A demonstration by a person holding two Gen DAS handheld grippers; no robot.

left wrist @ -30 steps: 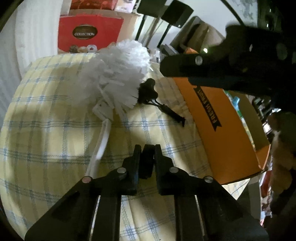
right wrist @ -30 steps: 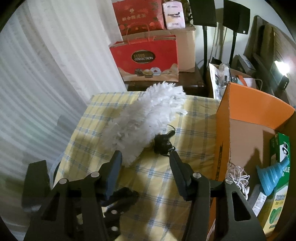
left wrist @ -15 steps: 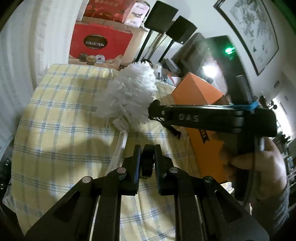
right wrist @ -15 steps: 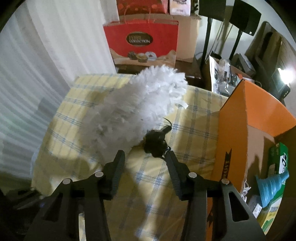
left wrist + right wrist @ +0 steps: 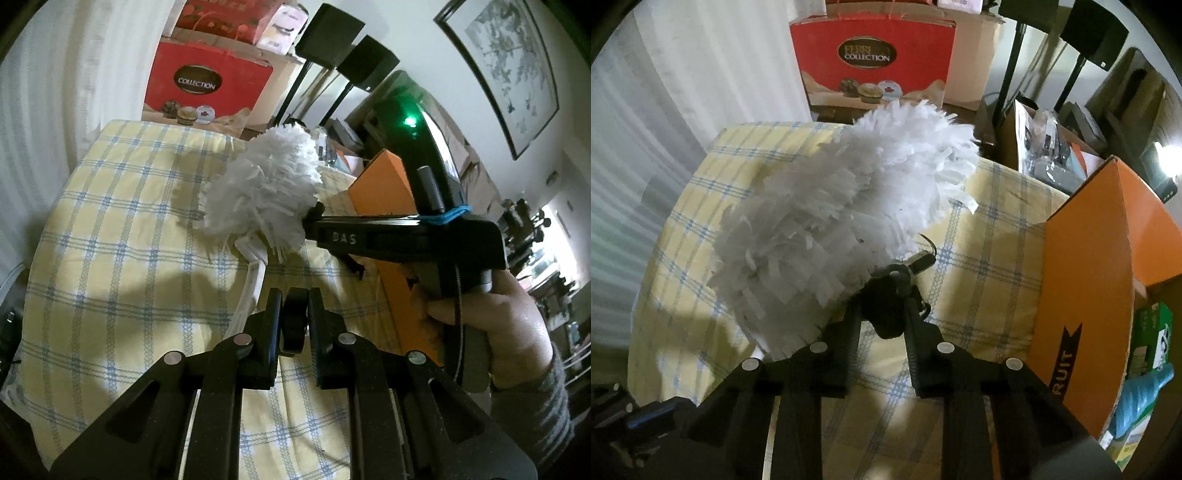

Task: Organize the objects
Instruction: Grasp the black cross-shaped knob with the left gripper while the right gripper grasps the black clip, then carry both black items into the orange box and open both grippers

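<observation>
Checked-cloth bench (image 5: 990, 236), orange box (image 5: 1115, 258) alongside. Right gripper (image 5: 882, 314) jaws closing around black clip-like item (image 5: 886, 291) between box and white duster (image 5: 842, 214); grip centred, lift clear of duster fringe. Left gripper (image 5: 293, 321) jaws nearly shut on small dark piece.

A duster (image 5: 846, 218) lies on the table (image 5: 993, 236), its handle (image 5: 251, 291) running toward the near edge. A small gadget (image 5: 890, 299) sits on the cloth just beside the duster's head, to its right. Right of both stands a box (image 5: 1108, 266). Behind the table stands a gift bag (image 5: 871, 62).
</observation>
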